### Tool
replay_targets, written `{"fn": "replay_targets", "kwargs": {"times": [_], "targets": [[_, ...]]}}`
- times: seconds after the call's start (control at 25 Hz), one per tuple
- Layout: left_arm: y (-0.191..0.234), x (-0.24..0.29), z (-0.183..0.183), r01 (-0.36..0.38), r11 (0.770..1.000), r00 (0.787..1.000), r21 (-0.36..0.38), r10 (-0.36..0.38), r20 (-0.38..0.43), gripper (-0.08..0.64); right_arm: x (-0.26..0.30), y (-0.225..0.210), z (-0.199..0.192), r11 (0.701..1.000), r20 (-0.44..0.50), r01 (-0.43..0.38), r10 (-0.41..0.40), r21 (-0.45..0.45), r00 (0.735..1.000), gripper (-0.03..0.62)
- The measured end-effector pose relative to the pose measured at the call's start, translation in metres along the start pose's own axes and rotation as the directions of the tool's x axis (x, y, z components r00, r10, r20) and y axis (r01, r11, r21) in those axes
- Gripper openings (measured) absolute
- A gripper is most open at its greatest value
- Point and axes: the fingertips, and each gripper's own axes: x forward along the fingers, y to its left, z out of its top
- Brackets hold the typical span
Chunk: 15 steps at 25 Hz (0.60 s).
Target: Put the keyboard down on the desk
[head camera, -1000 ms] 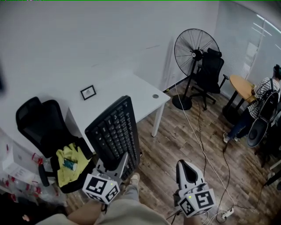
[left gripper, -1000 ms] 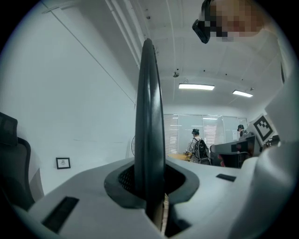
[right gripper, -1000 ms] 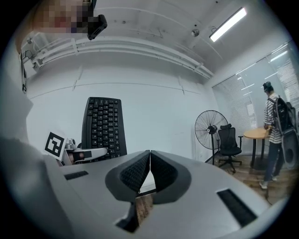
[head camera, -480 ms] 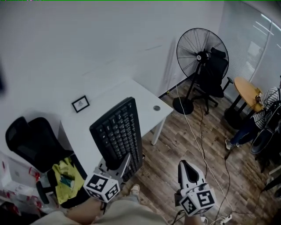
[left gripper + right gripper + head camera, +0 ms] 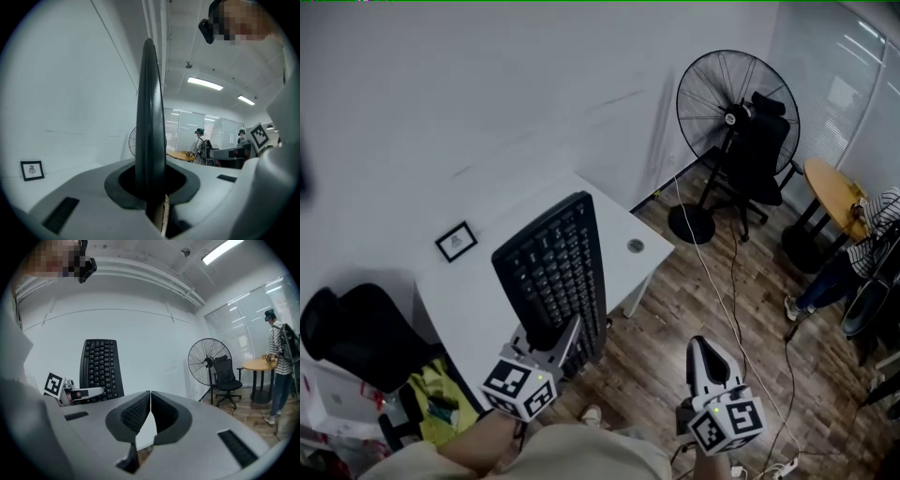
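The left gripper (image 5: pixel 548 336) has its fingers clamped narrowly on the near end of the black keyboard (image 5: pixel 551 267). The board is held out over the white desk (image 5: pixel 469 300), its far end pointing towards the wall, and seen from the left gripper view it sits edge-on between the jaws. To the right, the right gripper (image 5: pixel 701 347) hangs over the wooden floor with its fingers pressed together on nothing. A small framed picture (image 5: pixel 456 241) stands at the desk's far left.
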Motion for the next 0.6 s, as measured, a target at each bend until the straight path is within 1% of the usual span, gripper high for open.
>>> {"fn": "replay_targets", "kwargs": {"times": [0.08,0.16,0.28,0.44,0.6], "targets": [[0.005,0.011,0.001,0.008,1.0,1.0,-0.004,-0.008,-0.008,0.082,0.01,-0.008,0.001,1.0,-0.005,0.011,-0.011,0.001,1.0,0.026],[0.011,0.023,0.001,0.009,1.0,1.0,-0.023,-0.01,-0.013,0.083,0.02,-0.014,0.006,1.0,0.004,0.008,-0.008,-0.007,1.0,0.026],[0.02,0.045,-0.002,0.004,0.997,1.0,-0.079,-0.006,-0.024,0.083,0.034,-0.026,0.01,1.0,0.008,0.001,-0.001,-0.023,1.0,0.028],[0.03,0.078,-0.009,0.001,0.987,0.999,-0.163,-0.007,-0.035,0.083,0.056,-0.051,0.01,0.999,-0.004,0.0,0.0,-0.047,1.0,0.028],[0.042,0.118,-0.019,-0.028,0.976,0.998,-0.215,0.016,-0.057,0.083,0.089,-0.083,0.009,0.999,-0.02,-0.02,0.019,-0.035,1.0,0.027]]}}
